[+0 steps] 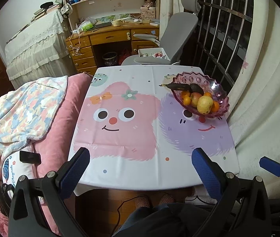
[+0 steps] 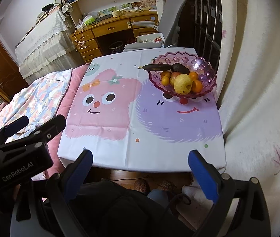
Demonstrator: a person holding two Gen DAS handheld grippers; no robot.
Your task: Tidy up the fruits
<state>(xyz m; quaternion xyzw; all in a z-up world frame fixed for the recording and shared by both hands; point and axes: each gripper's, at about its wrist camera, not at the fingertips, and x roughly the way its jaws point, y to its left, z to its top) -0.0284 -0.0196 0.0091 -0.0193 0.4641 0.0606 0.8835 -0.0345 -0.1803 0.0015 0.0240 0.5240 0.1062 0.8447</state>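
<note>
Both hand-held grippers, left (image 1: 141, 166) and right (image 2: 140, 168), released, empty; cartoon tablecloth (image 1: 132, 138) between bed (image 1: 47, 118) and curtain (image 1: 262, 98).

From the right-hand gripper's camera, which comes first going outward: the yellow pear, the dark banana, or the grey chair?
Nearest first from the right gripper:
1. Yellow pear, front of the pink bowl, right side of the table.
2. Dark banana, on the bowl's back left rim.
3. Grey chair, beyond the table's far edge.

Table (image 1: 132, 169) in front of me, covered w/ cartoon-monster cloth (image 1: 120, 122), pink + purple faces. Only item directly on it: pink glass fruit bowl (image 1: 222, 90), far right corner, sitting over the purple face's eyes. Cloth creased along fold lines.
</note>
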